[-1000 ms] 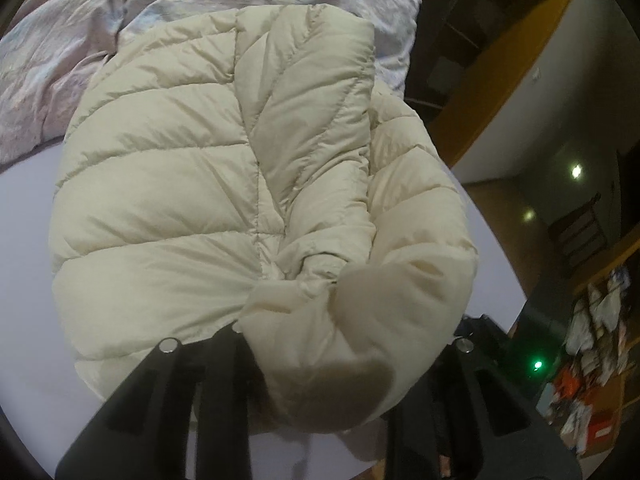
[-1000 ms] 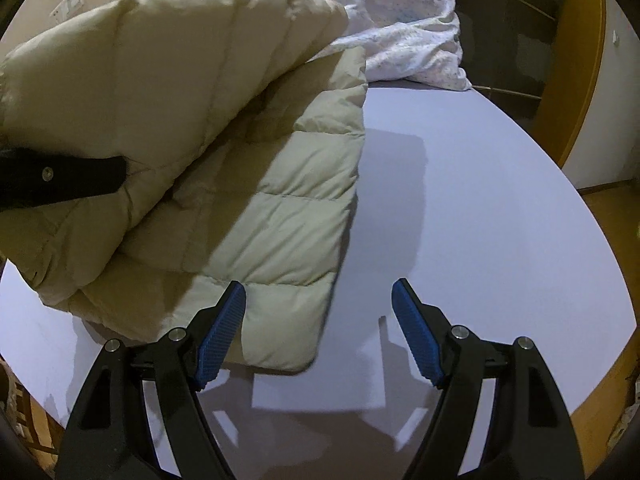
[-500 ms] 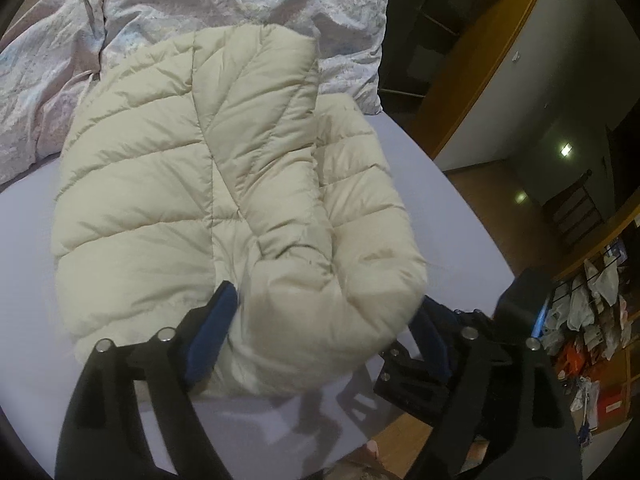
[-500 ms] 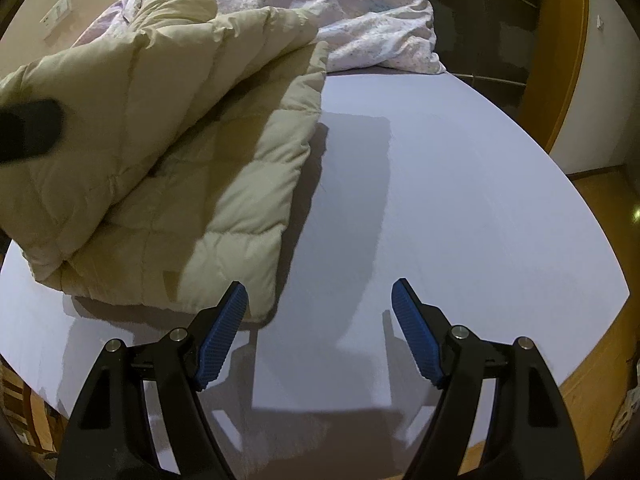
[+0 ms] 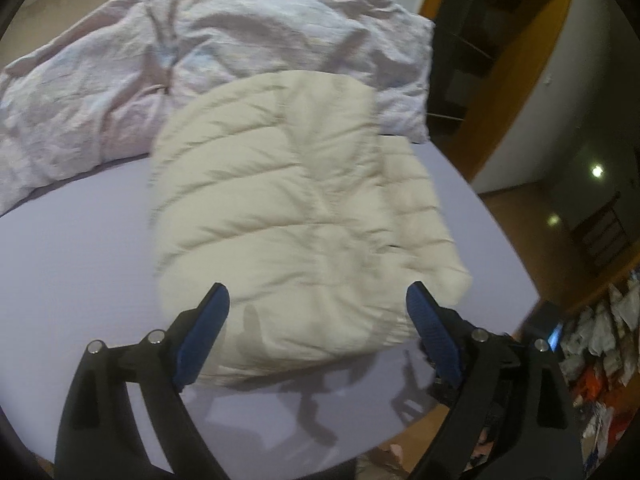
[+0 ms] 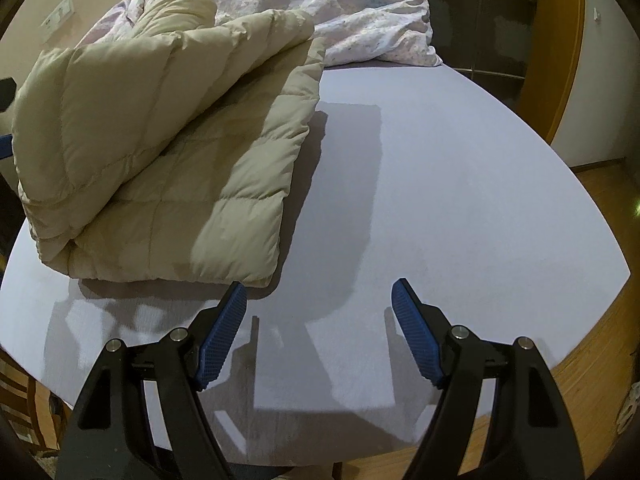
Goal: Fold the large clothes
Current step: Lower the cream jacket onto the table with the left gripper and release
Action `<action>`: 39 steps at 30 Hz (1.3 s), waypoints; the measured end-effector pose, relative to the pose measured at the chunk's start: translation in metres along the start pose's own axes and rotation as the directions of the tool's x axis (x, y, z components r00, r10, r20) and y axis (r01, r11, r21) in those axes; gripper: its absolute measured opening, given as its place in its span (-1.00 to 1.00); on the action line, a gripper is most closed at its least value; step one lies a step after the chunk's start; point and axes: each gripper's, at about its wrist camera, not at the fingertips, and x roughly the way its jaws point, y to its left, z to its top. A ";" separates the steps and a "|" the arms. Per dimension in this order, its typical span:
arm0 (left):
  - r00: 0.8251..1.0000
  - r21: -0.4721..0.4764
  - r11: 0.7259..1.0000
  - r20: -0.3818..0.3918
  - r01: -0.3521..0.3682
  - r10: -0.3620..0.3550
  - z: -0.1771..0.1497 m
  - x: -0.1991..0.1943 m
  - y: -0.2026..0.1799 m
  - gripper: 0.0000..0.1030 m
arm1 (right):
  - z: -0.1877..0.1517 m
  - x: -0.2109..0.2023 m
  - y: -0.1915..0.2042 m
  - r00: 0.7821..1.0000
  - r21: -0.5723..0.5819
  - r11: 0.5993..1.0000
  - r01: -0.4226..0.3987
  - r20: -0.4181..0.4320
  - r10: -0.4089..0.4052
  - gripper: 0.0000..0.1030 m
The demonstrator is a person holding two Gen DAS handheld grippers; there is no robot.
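Left wrist view: the cream puffer jacket (image 5: 296,216) lies folded on the lilac bed sheet (image 5: 72,264), a crumpled duvet (image 5: 200,52) behind it. The left gripper (image 5: 318,312) is opening wide, gripping nothing. Wooden floor (image 5: 516,216) lies beyond the jacket.

Right wrist view: the right gripper (image 6: 318,308) gapes, empty, over bare sheet beside the jacket.

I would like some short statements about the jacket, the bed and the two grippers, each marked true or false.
1. The cream puffer jacket lies folded on the bed sheet. True.
2. The left gripper is clamped on the jacket. False: its jaws are opening, pads clear of it.
3. The right gripper holds nothing. True.
4. The crumpled duvet covers the jacket. False: it lies behind the jacket.
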 end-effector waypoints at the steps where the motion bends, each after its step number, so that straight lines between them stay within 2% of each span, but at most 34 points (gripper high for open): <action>1: 1.000 -0.006 1.000 0.006 -0.028 0.028 0.001 0.001 0.007 0.75 | 0.000 0.001 0.000 1.000 -0.001 1.000 0.001 -0.002 -0.001 0.49; 4: 0.996 -0.026 0.996 0.013 -0.087 0.088 0.006 0.007 0.027 0.75 | -0.003 0.000 0.002 1.000 -0.003 1.000 0.002 -0.005 -0.002 0.49; 10: 0.988 -0.076 0.986 0.019 -0.149 0.150 0.014 0.022 0.061 0.74 | -0.006 0.006 0.001 1.000 0.002 1.000 0.006 -0.019 -0.006 0.49; 17: 0.984 -0.103 0.979 0.022 -0.175 0.179 0.024 0.039 0.079 0.74 | -0.007 0.012 0.000 0.999 0.003 1.000 0.011 -0.031 -0.010 0.49; 21: 0.986 -0.105 0.981 0.016 -0.166 0.169 0.025 0.052 0.080 0.74 | -0.008 0.013 0.000 0.999 0.007 1.000 0.013 -0.036 -0.012 0.49; 25: 0.994 -0.121 0.986 -0.017 -0.112 0.111 0.024 0.072 0.079 0.74 | -0.008 0.013 -0.001 0.999 0.010 1.000 0.013 -0.033 -0.013 0.49; 39: 0.997 -0.072 0.995 -0.032 -0.075 0.072 0.026 0.117 0.043 0.75 | -0.007 -0.003 0.013 0.999 -0.041 0.998 -0.041 -0.009 0.040 0.49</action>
